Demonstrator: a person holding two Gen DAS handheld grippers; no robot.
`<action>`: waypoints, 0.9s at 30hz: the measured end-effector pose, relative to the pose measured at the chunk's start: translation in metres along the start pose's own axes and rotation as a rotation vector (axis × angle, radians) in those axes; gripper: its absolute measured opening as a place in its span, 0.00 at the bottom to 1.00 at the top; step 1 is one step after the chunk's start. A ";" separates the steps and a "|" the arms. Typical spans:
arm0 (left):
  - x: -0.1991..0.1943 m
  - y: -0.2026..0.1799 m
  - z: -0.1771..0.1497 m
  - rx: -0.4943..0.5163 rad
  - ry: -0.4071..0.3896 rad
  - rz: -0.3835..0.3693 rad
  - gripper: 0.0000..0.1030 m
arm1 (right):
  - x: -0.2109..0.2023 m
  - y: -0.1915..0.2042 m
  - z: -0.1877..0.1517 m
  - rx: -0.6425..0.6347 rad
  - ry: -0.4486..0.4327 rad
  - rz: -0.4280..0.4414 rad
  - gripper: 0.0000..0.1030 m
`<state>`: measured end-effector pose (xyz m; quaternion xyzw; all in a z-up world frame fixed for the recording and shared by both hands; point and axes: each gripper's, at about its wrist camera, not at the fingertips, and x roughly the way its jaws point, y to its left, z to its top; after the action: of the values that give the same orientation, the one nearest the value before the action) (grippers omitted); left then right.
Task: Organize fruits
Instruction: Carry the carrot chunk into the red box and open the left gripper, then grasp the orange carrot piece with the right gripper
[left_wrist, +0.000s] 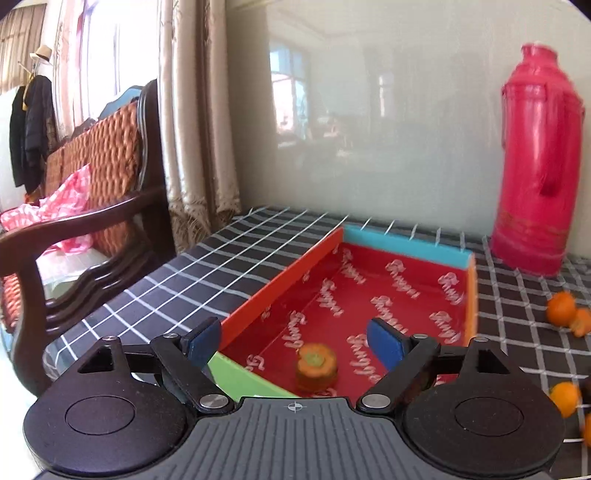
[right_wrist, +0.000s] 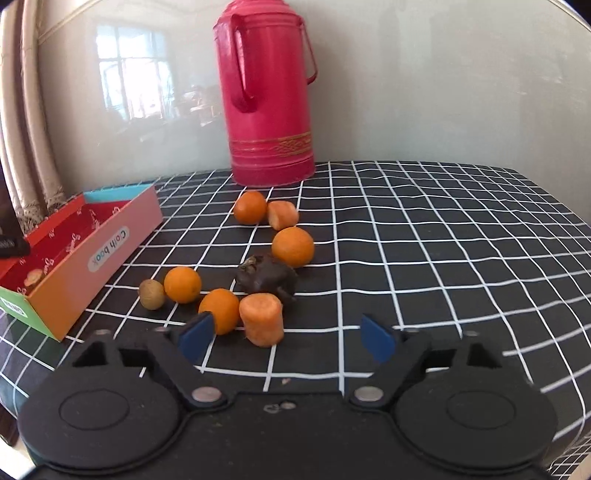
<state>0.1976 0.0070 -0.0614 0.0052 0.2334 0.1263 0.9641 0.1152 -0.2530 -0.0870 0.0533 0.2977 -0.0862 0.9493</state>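
A colourful open box (left_wrist: 406, 242) with a red printed floor holds one carrot chunk (left_wrist: 316, 365) near its front. My left gripper (left_wrist: 293, 341) is open and empty, just above that chunk. In the right wrist view the box (right_wrist: 92, 258) stands at the left. Several oranges (right_wrist: 293, 246), two carrot chunks (right_wrist: 262, 319) (right_wrist: 282, 215), a dark brown lumpy fruit (right_wrist: 266, 276) and a small brown round fruit (right_wrist: 151, 294) lie on the checked cloth. My right gripper (right_wrist: 286, 338) is open and empty, just short of the near carrot chunk.
A tall red thermos (right_wrist: 267, 96) stands at the back against a glossy wall; it also shows in the left wrist view (left_wrist: 541, 162). A wooden wicker chair (left_wrist: 92, 206) stands past the table's left edge. The checked cloth (right_wrist: 443, 240) stretches to the right.
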 end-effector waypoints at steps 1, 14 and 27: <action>-0.004 0.002 0.000 -0.008 -0.013 -0.006 0.84 | 0.004 0.000 0.001 -0.001 0.004 0.002 0.61; -0.026 0.043 0.002 -0.090 -0.070 0.005 0.87 | 0.021 0.002 0.003 0.006 -0.006 0.030 0.32; -0.027 0.081 -0.009 -0.141 -0.060 0.089 0.90 | 0.002 0.006 0.004 0.044 -0.091 0.095 0.20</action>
<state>0.1512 0.0782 -0.0520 -0.0486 0.1945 0.1848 0.9621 0.1197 -0.2480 -0.0844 0.0843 0.2496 -0.0501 0.9634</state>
